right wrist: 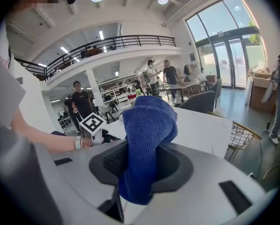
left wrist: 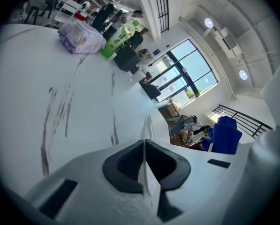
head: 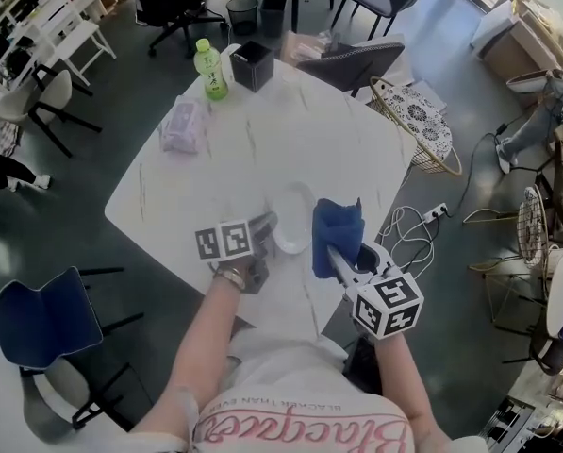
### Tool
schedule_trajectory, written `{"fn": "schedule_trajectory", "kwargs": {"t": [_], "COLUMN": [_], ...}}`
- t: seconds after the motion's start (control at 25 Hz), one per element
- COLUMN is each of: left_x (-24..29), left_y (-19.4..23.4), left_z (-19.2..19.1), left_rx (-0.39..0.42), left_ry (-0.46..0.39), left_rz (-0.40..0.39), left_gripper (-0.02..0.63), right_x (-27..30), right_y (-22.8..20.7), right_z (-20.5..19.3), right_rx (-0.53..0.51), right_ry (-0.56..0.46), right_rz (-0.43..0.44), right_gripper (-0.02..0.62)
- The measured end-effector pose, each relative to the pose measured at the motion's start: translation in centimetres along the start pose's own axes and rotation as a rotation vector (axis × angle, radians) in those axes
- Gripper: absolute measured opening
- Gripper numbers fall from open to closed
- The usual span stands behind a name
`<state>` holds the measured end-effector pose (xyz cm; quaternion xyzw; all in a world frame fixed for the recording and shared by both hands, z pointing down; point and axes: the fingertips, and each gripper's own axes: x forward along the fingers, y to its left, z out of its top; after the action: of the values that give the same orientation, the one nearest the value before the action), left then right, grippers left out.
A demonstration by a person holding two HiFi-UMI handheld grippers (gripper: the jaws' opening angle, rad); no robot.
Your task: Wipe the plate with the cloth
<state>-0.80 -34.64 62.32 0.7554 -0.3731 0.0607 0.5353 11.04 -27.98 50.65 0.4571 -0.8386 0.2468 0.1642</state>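
Nearest the head camera: the person's white shirt [head: 290, 385] with pink lettering. Both forearms reach out over the white, brown-veined table [head: 215, 168].

Left hand-held gripper [head: 265, 225]: jaws pressed together on the white plate [head: 295, 217]. Its own view shows the plate [left wrist: 147, 125] edge-on, its thin rim clamped from both sides between the black pads [left wrist: 125, 165]. The plate is near the table's near edge, between the two grippers. Whether its far side rests on the table cannot be told.

Right hand-held gripper [head: 334, 253]: jaws pinching the blue cloth [head: 338, 226]. In its own view the cloth [right wrist: 147, 139] is bunched; it stands up out of the pads and hangs a little below them. In the head view the cloth is just right of the plate, at its right rim. Contact between the two cannot be told.

Far side of table:
- A green bottle [head: 210, 69] stands upright.
- A black box [head: 252, 64] sits just right of the bottle.
- A tissue pack [head: 182, 125] lies nearer the person, well apart from the plate.

Off the table:
- A wire basket [head: 418, 121] stands on the floor at right.
- A blue chair [head: 45, 319] stands at left.
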Motion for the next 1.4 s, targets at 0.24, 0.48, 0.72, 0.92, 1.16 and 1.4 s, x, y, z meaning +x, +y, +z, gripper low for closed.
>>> {"fn": "schedule_trajectory", "kwargs": {"t": [0.24, 0.48, 0.72, 0.92, 1.16, 1.4], "left_x": [-1.9, -5.3, -9.2, -11.0, -12.3, -13.1], "left_y": [-3.0, -6.4, -10.1, -12.3, -14.0, -14.5], "left_z": [0.1, 1.0, 2.1, 2.6, 1.6, 1.6], "left_rx": [0.071, 0.118, 0.193, 0.290, 0.360, 0.392], "left_ry": [-0.040, -0.122, -0.216, -0.266, -0.268, -0.272], "left_rz": [-0.040, -0.092, -0.151, -0.170, -0.201, -0.218], "left_gripper": [0.014, 0.014, 0.014, 0.014, 0.014, 0.014], "right_x": [-1.6, -3.9, -5.4, -4.5, -2.0, -0.1], "right_y": [0.3, 1.4, 4.1, 6.5, 10.3, 10.2], "right_z": [1.6, 5.1, 8.1, 9.3, 9.8, 9.1], "right_rx": [-0.039, -0.089, -0.146, -0.203, -0.285, -0.285], "right_ry": [-0.052, -0.148, -0.236, -0.249, -0.233, -0.198], "right_rz": [-0.017, -0.030, 0.005, 0.049, 0.103, 0.075], "right_gripper": [0.124, 0.124, 0.124, 0.124, 0.124, 0.124]}}
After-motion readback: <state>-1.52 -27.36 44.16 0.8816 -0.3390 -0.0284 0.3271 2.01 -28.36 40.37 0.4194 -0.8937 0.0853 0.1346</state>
